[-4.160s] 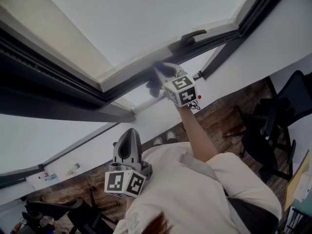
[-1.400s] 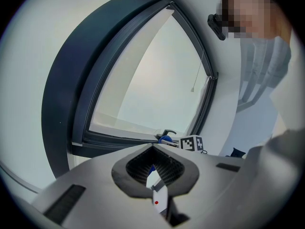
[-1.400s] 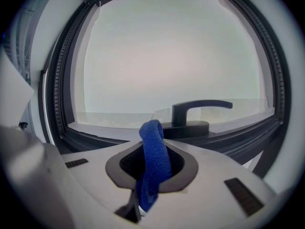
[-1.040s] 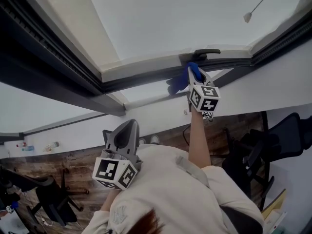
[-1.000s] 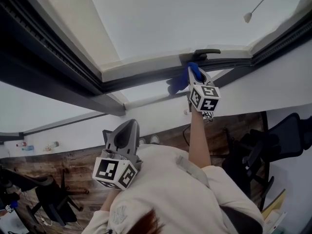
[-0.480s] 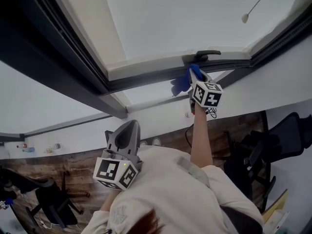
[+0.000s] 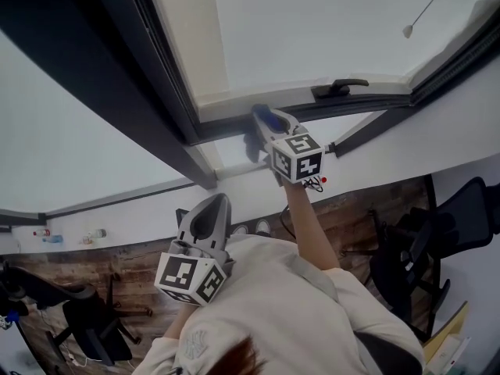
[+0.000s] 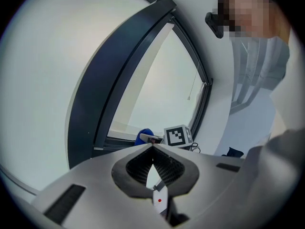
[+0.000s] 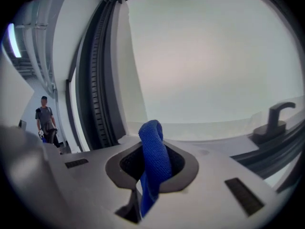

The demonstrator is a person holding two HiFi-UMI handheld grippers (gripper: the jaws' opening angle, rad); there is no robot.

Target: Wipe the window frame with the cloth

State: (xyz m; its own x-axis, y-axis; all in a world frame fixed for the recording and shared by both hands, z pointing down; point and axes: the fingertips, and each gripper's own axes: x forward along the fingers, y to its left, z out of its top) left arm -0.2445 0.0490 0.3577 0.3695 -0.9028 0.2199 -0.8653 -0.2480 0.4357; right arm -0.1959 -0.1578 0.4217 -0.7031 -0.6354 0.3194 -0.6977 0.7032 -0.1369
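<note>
My right gripper (image 7: 262, 118) is raised against the lower rail of the dark window frame (image 7: 221, 128), shut on a blue cloth (image 7: 260, 116). In the right gripper view the cloth (image 9: 153, 142) sticks up out of the jaws, before the pale sill and the frame's ribbed upright (image 9: 95, 80). The black window handle (image 7: 340, 89) lies to the right of the gripper, apart from it. My left gripper (image 7: 214, 208) hangs low near my chest, shut and holding nothing. From the left gripper view (image 8: 153, 149) the cloth (image 8: 143, 136) and the right gripper's marker cube (image 8: 176, 135) show at the frame.
A pull cord with a small knob (image 7: 408, 30) hangs at the upper right. Office chairs (image 7: 445, 233) stand on the wooden floor to the right, and another chair (image 7: 86, 319) at the lower left. A person (image 9: 45, 118) stands far off in the right gripper view.
The right gripper has slid left along the lower rail with the cloth, away from the handle. The left gripper has stayed where it was.
</note>
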